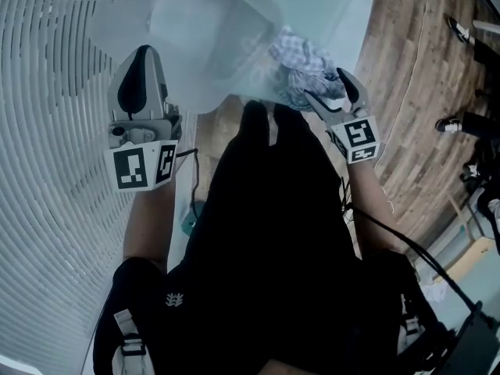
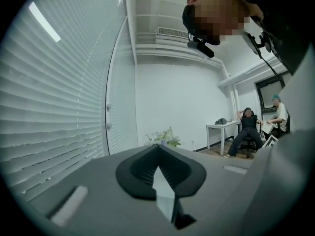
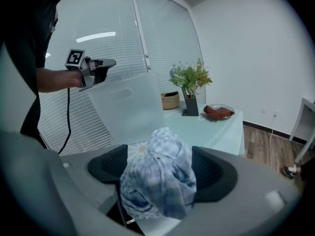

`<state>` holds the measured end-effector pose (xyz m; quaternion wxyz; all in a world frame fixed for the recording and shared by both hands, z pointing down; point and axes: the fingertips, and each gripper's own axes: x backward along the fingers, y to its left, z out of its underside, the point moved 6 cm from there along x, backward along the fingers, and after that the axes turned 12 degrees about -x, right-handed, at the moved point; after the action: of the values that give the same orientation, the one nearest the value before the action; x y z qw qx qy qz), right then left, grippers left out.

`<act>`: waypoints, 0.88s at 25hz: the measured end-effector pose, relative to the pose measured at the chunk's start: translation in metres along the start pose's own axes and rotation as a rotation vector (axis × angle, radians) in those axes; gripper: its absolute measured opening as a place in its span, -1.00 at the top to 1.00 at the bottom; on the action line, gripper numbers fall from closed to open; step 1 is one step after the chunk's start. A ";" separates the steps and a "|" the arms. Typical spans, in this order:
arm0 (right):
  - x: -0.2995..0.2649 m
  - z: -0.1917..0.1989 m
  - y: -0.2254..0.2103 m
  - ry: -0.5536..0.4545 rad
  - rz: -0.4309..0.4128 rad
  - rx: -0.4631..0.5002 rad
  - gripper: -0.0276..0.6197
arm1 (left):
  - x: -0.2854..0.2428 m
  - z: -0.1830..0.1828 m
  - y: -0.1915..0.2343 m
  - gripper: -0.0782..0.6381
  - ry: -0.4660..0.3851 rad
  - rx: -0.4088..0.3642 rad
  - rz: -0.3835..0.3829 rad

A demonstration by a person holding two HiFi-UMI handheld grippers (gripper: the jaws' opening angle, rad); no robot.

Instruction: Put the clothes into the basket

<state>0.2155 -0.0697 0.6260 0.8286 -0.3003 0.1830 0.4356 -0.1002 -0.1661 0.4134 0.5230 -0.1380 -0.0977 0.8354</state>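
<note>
A blue-and-white checked cloth (image 1: 301, 67) (image 3: 160, 178) lies bunched between the two pads of my right gripper (image 1: 324, 84) (image 3: 160, 168). Its jaws stand wide apart and do not press the cloth. The translucent white basket (image 1: 195, 30) (image 3: 125, 107) hangs tilted just left of the cloth, above the table edge. My left gripper (image 1: 144, 53) (image 2: 158, 146) is shut on the basket's rim, and a thin pale edge of it shows between the closed pads. In the right gripper view the left gripper (image 3: 93, 69) holds the basket's upper left corner.
A pale glass table (image 3: 219, 129) carries a vase of flowers (image 3: 189, 90), a wicker pot (image 3: 170, 101) and a red bowl (image 3: 218, 111). White blinds (image 1: 47, 131) fill the left. Wooden floor (image 1: 406, 92) lies to the right. Two people sit by a far desk (image 2: 221, 125).
</note>
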 end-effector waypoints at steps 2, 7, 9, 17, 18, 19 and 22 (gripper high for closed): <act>-0.010 0.007 0.000 0.025 0.002 0.008 -0.42 | -0.002 0.007 0.003 0.76 0.006 0.005 0.001; -0.026 0.024 0.000 0.084 0.021 0.014 -0.51 | 0.003 0.014 0.008 0.76 0.009 -0.002 -0.018; -0.034 0.029 -0.006 0.108 0.036 0.012 -0.51 | -0.001 0.021 0.008 0.76 0.017 0.002 -0.020; -0.054 0.037 -0.011 0.220 0.013 0.032 -0.51 | 0.007 0.009 0.014 0.76 0.033 -0.014 -0.048; -0.057 0.039 -0.013 0.237 0.008 0.037 -0.51 | 0.008 0.010 0.015 0.76 0.036 -0.015 -0.053; -0.061 0.041 -0.015 0.253 0.005 0.039 -0.51 | 0.008 0.013 0.017 0.76 0.038 -0.016 -0.058; -0.070 0.045 -0.023 0.290 -0.006 0.028 -0.47 | 0.006 0.018 0.020 0.76 0.040 -0.008 -0.067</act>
<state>0.1982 -0.0928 0.7074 0.7988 -0.3490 0.3059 0.3828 -0.1260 -0.1693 0.4238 0.5518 -0.1534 -0.0954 0.8142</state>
